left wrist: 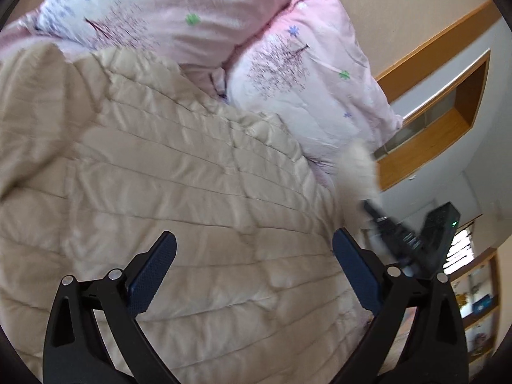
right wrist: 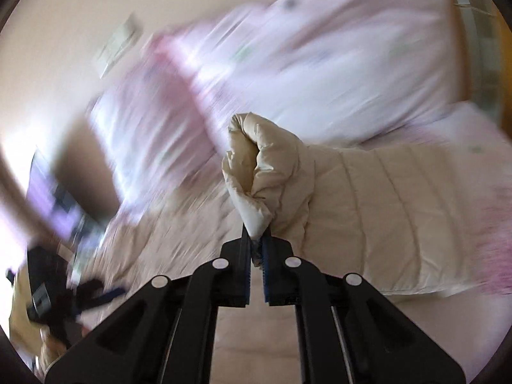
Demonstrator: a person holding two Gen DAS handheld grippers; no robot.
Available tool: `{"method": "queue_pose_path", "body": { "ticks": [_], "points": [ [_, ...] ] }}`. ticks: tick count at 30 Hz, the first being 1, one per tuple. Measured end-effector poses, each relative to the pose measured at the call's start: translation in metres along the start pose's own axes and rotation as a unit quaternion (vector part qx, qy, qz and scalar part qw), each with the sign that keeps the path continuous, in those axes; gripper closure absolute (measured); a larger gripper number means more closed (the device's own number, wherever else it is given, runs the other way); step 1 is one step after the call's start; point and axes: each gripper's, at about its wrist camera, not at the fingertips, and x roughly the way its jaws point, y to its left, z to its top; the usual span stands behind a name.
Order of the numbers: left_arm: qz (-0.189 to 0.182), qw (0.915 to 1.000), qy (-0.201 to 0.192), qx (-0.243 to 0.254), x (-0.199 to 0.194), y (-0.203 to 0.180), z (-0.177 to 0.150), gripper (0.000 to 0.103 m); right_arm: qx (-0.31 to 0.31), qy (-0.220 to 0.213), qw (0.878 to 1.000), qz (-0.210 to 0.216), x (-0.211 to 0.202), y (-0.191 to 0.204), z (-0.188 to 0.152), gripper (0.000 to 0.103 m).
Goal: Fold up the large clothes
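One beige quilted puffy coat [right wrist: 345,192], two pink flowered pillows [left wrist: 320,80]. The right gripper [right wrist: 256,243] has its jaws pinched tight on the coat's bunched edge; the left gripper [left wrist: 254,246] gapes wide, empty, the coat spread beyond, pillows farther out

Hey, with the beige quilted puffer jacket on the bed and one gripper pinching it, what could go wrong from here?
1. The right gripper pinches only a small bunched tip of the beige quilted puffer jacket; the slick fabric may slip out.
2. The left gripper hovers open over the jacket, pinning nothing, so the body may drag.
3. The pink floral duvet lies close and could snag.
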Motion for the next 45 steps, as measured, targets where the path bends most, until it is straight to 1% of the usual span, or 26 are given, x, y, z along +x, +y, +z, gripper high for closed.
{"method": "queue_pose_path", "body": {
  "ticks": [2,3,5,6,7,8,9,12,14,15,17,18,19,21,24,25,26,28,30,31,34,37,40,43,44,45],
  "points": [
    [-0.021,0.9996,0.014,-0.013,0.012,-0.003,0.000,0.004,-0.025,0.049,0.998,0.017,0.029,0.020,-0.019,0.096],
    [-0.030,0.9990,0.023,-0.023,0.019,-0.003,0.000,0.004,-0.033,0.064,0.997,0.021,0.035,0.025,-0.026,0.095],
    [-0.040,0.9975,0.039,-0.043,0.031,-0.002,-0.001,0.004,-0.053,0.097,0.993,0.031,0.048,0.038,-0.043,0.088],
    [-0.045,0.9964,0.047,-0.054,0.037,-0.002,-0.001,0.005,-0.059,0.105,0.992,0.035,0.045,0.040,-0.052,0.068],
    [-0.048,0.9955,0.053,-0.062,0.043,-0.002,-0.002,0.007,-0.064,0.109,0.991,0.041,0.040,0.040,-0.056,0.041],
    [-0.050,0.9949,0.058,-0.067,0.046,-0.002,-0.002,0.008,-0.064,0.101,0.992,0.044,0.032,0.038,-0.058,0.033],
    [-0.051,0.9939,0.066,-0.073,0.052,-0.002,-0.003,0.009,-0.061,0.092,0.993,0.048,0.026,0.035,-0.057,0.030],
    [-0.051,0.9918,0.085,-0.081,0.065,-0.006,-0.005,0.013,-0.024,0.090,0.994,0.064,0.016,0.026,-0.045,0.030],
    [-0.042,0.9914,0.092,-0.083,0.071,-0.007,-0.006,0.014,0.053,0.102,0.990,0.077,0.005,-0.002,-0.044,0.030],
    [-0.039,0.9909,0.096,-0.086,0.075,-0.008,-0.006,0.015,0.082,0.109,0.987,0.081,0.004,-0.008,-0.046,0.030],
    [-0.033,0.9897,0.103,-0.093,0.080,-0.006,-0.006,0.021,0.170,0.128,0.972,0.094,0.003,-0.042,-0.048,0.030],
    [-0.030,0.9886,0.108,-0.100,0.083,-0.006,-0.006,0.023,0.193,0.131,0.968,0.096,0.004,-0.050,-0.052,0.030],
    [-0.032,0.9878,0.111,-0.105,0.086,-0.006,-0.005,0.028,0.222,0.130,0.961,0.096,0.006,-0.063,-0.054,0.030],
    [-0.034,0.9859,0.119,-0.113,0.092,-0.006,-0.006,0.038,0.253,0.122,0.956,0.083,0.007,-0.080,-0.057,0.030],
    [-0.033,0.9835,0.128,-0.123,0.099,-0.006,-0.007,0.059,0.300,0.100,0.945,0.077,0.007,-0.102,-0.060,0.030],
    [-0.035,0.9832,0.132,-0.121,0.103,-0.007,-0.006,0.079,0.319,0.088,0.941,0.074,0.005,-0.110,-0.061,0.030],
    [-0.034,0.9831,0.136,-0.118,0.106,-0.007,-0.006,0.095,0.331,0.080,0.937,0.074,0.004,-0.118,-0.062,0.030],
    [-0.034,0.9847,0.133,-0.107,0.106,-0.008,-0.002,0.097,0.359,0.063,0.928,0.078,0.004,-0.130,-0.062,0.031],
    [-0.032,0.9891,0.110,-0.092,0.098,-0.010,0.007,0.097,0.376,0.048,0.921,0.083,0.003,-0.139,-0.062,0.032],
    [-0.028,0.9916,0.094,-0.085,0.090,-0.010,0.013,0.097,0.380,0.039,0.921,0.081,0.002,-0.142,-0.061,0.033],
    [-0.016,0.9962,0.050,-0.070,0.065,-0.006,0.031,0.097,0.378,0.024,0.923,0.070,0.001,-0.144,-0.057,0.037],
    [0.006,0.9982,0.006,-0.060,0.040,0.003,0.043,0.097,0.370,0.013,0.928,0.046,0.006,-0.143,-0.054,0.042],
    [0.030,0.9976,-0.019,-0.060,0.024,0.018,0.049,0.098,0.360,0.009,0.933,0.022,0.014,-0.139,-0.050,0.044],
    [0.046,0.9967,-0.025,-0.062,0.019,0.031,0.051,0.097,0.354,0.010,0.935,0.009,0.020,-0.139,-0.051,0.046],
    [0.052,0.9964,-0.025,-0.062,0.020,0.034,0.051,0.098,0.350,0.009,0.937,0.002,0.021,-0.139,-0.050,0.050],
    [0.061,0.9959,-0.024,-0.062,0.022,0.039,0.050,0.098,0.344,0.006,0.939,-0.007,0.022,-0.138,-0.049,0.066]
  ]
}}
